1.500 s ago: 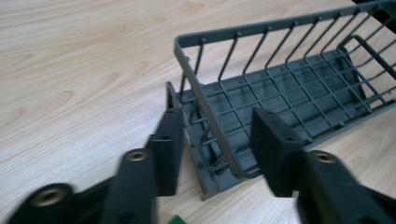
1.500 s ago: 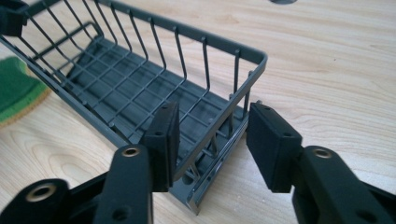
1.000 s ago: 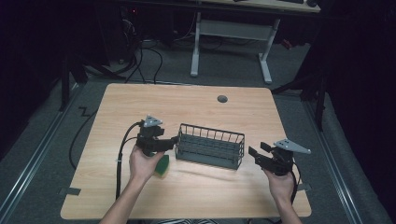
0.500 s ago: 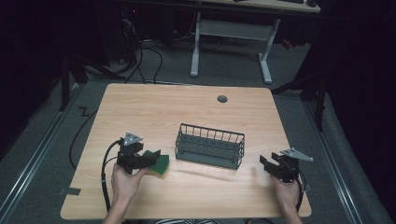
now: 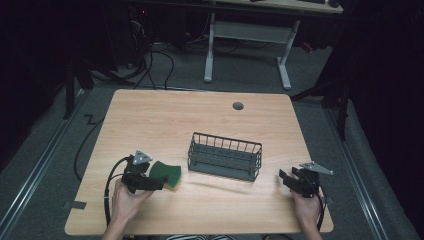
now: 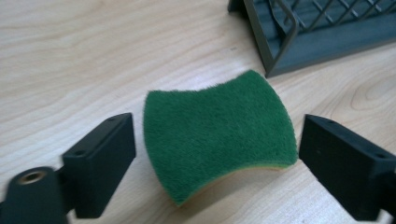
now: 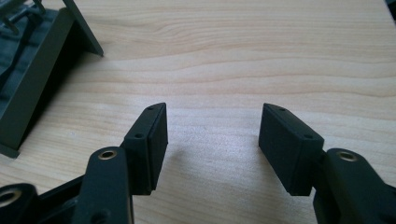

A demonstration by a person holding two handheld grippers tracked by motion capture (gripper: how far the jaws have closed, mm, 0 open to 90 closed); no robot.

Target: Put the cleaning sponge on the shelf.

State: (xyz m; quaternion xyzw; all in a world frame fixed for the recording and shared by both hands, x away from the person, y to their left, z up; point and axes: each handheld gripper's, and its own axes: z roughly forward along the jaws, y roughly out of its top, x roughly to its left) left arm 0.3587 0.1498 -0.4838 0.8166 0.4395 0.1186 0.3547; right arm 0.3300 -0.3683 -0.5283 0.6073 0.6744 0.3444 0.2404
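A green sponge (image 5: 168, 175) with a yellow underside lies flat on the wooden table (image 5: 200, 120), left of a dark wire basket (image 5: 225, 157). My left gripper (image 5: 159, 183) sits low at the sponge. In the left gripper view its jaws have just been opening and now stand open on either side of the sponge (image 6: 219, 135), with a gap at each pad. The left gripper (image 6: 219, 156) points toward a corner of the basket (image 6: 299, 42). My right gripper (image 5: 286, 181) rests near the table's front right, open and with nothing in it (image 7: 212, 135).
The basket (image 7: 32, 70) stands mid-table, just left of the right gripper's reach. A round cable hole (image 5: 238, 106) sits near the far edge. Black cables trail off the table's left side. A desk frame stands on the floor beyond.
The left hand moved left and down, away from the basket, and its jaws spread off the sponge, which now rests on the table. The right hand sank toward the near edge.
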